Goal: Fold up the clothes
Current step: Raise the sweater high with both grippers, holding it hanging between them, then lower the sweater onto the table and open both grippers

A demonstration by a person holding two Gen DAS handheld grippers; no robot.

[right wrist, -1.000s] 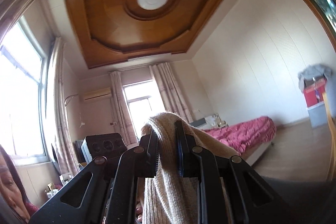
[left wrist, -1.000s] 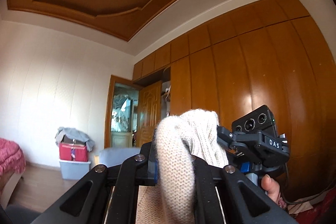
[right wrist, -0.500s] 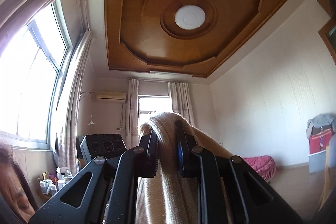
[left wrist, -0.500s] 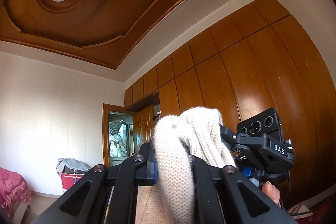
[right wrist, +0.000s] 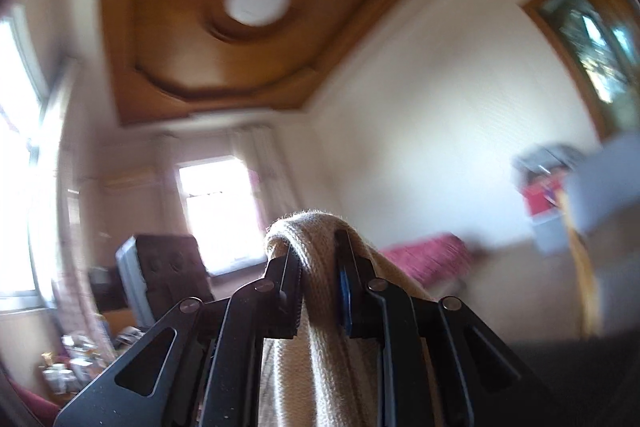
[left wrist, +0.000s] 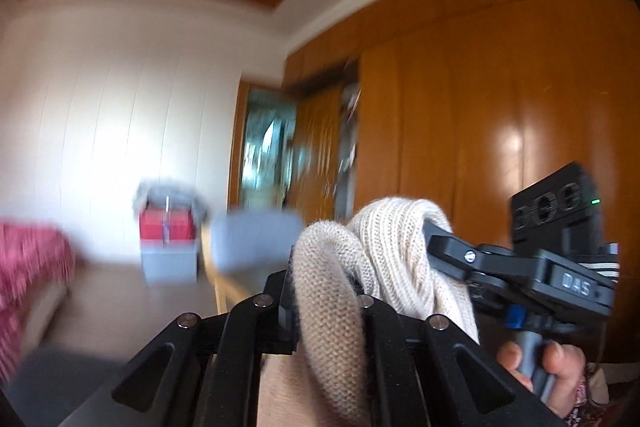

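In the left wrist view, at the far left, there is a pink-red bed cover [left wrist: 28, 259], blurred, with a rough woven look. Next to it, against the smooth white wall [left wrist: 120, 115], a red box [left wrist: 167, 227] stands on a grey plastic box [left wrist: 170, 265], with grey cloth on top. A pale blue-grey shape just to the right of them is too blurred to name. Behind it an open wooden door [left wrist: 316, 143] shows glass panels. In the middle, the left gripper [left wrist: 326, 297] is closed tightly on a cream knitted sweater [left wrist: 332, 291]; the fine-knit fabric bulges up in a round fold between the black fingers and hangs down below them. To the right, a ribbed part of the same sweater is clamped by the right gripper [left wrist: 436, 239], black metal with a blue part, seen from the side. A hand [left wrist: 548, 371] holds its handle. Behind stands a glossy wardrobe [left wrist: 500, 107] of orange-brown wood panels.

In the right wrist view, bright windows [right wrist: 218, 203] with curtains are at the left. The right gripper [right wrist: 320, 267] is nearly closed on a ribbed fold of the sweater [right wrist: 316, 291], which hangs down. Above is a wooden ceiling [right wrist: 160, 47] with stepped panels and a round white lamp [right wrist: 256, 1]. At the right lie the bed and the boxes, blurred.
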